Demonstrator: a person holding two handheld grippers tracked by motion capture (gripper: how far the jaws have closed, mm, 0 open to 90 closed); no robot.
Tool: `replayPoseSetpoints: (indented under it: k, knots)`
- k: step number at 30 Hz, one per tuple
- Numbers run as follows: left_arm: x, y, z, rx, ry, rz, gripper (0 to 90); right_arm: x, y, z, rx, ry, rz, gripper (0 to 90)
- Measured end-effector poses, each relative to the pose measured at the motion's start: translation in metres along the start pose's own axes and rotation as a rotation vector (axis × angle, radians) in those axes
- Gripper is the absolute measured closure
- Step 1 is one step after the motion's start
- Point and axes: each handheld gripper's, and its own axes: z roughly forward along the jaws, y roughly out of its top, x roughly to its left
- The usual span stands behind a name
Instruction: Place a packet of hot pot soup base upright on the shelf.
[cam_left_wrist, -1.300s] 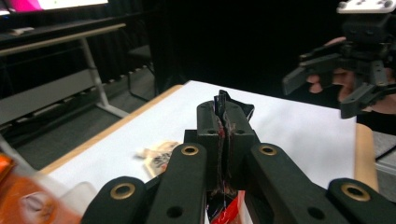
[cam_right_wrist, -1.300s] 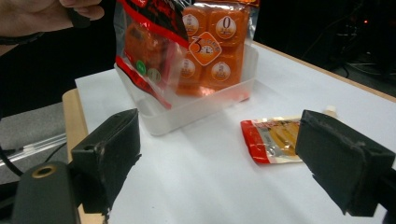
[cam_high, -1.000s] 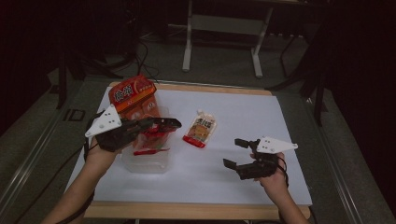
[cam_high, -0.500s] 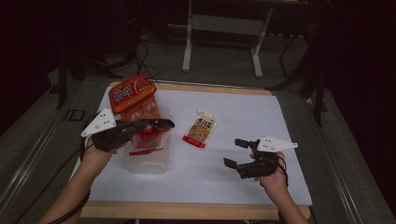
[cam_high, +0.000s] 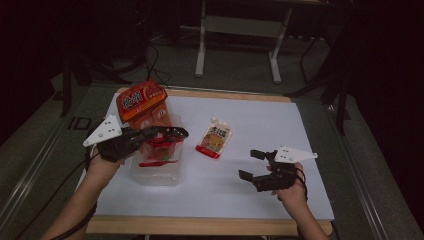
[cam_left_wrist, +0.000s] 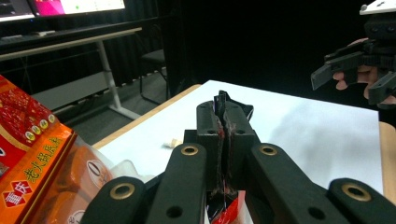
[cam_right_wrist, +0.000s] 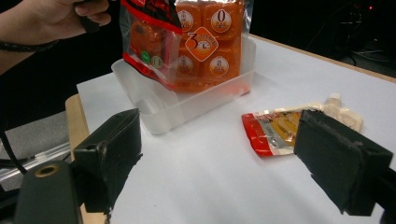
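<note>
My left gripper (cam_high: 172, 133) hovers over a clear plastic bin (cam_high: 155, 175), shut on the top edge of a red snack packet (cam_high: 159, 150) that hangs down into it. In the left gripper view the jaws (cam_left_wrist: 222, 135) pinch the thin packet edge, and the red packet (cam_left_wrist: 229, 212) shows below them. A tall orange bag (cam_high: 141, 101) stands in the bin's far end. A small sauce pouch (cam_high: 215, 138) lies flat on the white table mid-way between the hands. My right gripper (cam_high: 252, 165) rests low at the front right, open, with nothing between its pads (cam_right_wrist: 112, 154).
The white table top (cam_high: 260, 120) has a wooden edge at front and back. In the right gripper view the bin (cam_right_wrist: 187, 105) with the orange bag (cam_right_wrist: 208, 42) sits far left and the pouch (cam_right_wrist: 289, 126) lies just ahead. Dark floor and a metal stand lie beyond.
My left hand has drifted slightly to the left with the red packet still hanging over the bin. The right gripper has stayed in place.
</note>
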Motion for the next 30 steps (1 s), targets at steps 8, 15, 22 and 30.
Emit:
replayPoseSetpoints:
  k: [8, 15, 22, 30]
  knots:
    - [0.000, 0.001, 0.000, -0.008, -0.024, -0.004, 87.7, 0.000, -0.001, 0.002, 0.010, 0.005, 0.002, 15.0]
    - [0.001, -0.005, 0.003, 0.008, -0.028, 0.000, 87.7, 0.000, -0.001, 0.002, 0.007, 0.007, 0.004, 15.1]
    - [0.004, -0.015, 0.007, 0.041, -0.022, -0.006, 87.5, -0.001, -0.002, 0.001, 0.007, 0.008, 0.007, 15.1]
    - [0.009, -0.028, 0.008, 0.012, -0.005, -0.010, 87.1, 0.000, -0.003, 0.002, 0.016, 0.015, 0.010, 15.2]
